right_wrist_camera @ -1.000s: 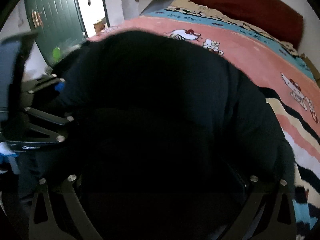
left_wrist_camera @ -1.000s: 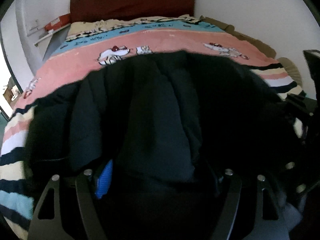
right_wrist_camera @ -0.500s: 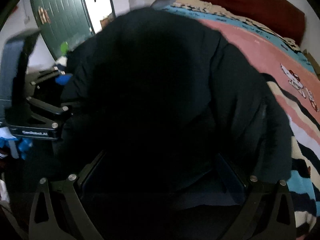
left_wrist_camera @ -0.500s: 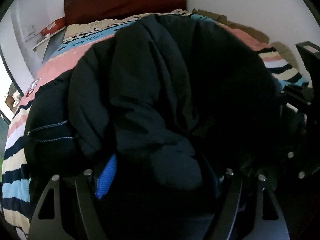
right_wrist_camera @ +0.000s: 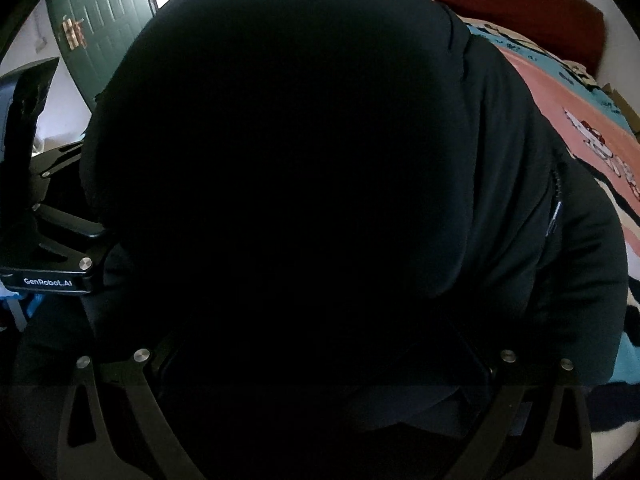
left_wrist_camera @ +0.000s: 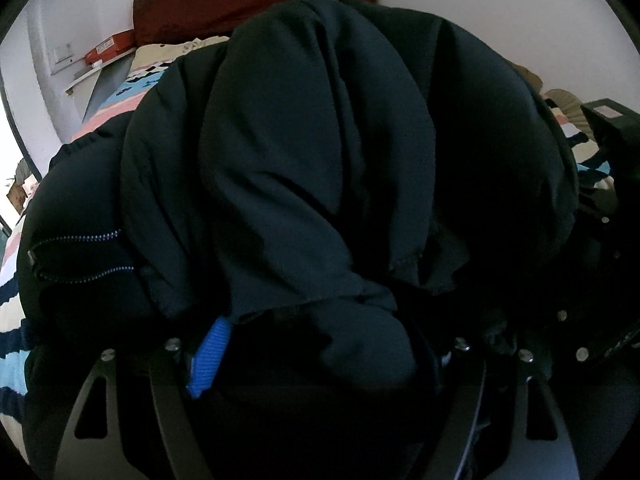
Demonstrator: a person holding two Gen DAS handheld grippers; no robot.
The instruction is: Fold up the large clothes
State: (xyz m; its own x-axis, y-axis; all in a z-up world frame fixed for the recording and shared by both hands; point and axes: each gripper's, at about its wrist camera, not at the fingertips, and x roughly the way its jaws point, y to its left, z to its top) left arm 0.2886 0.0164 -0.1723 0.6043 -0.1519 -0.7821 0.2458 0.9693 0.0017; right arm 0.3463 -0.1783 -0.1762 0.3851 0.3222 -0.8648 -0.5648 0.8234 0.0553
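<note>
A large black padded jacket (left_wrist_camera: 320,160) fills both views and bulges up over the bed. My left gripper (left_wrist_camera: 316,344) is shut on a bunched edge of the jacket; a blue pad (left_wrist_camera: 210,356) shows on its left finger. My right gripper (right_wrist_camera: 320,360) is buried in the jacket (right_wrist_camera: 300,180); its fingertips are hidden, and cloth lies between the finger frames. The left gripper's body (right_wrist_camera: 48,264) shows at the left of the right wrist view, and the right gripper's body (left_wrist_camera: 600,328) at the right edge of the left wrist view. A zip pocket (left_wrist_camera: 76,256) shows on the jacket's left side.
The bed has a pink, blue and striped cartoon blanket (right_wrist_camera: 580,120) and a dark red headboard (left_wrist_camera: 248,4). A shelf with a red box (left_wrist_camera: 108,46) is at the wall to the left. A green door (right_wrist_camera: 104,28) stands behind the left gripper.
Both grippers have lifted the jacket's near edge up and toward the headboard. The cloth now covers almost all of the blanket in both views.
</note>
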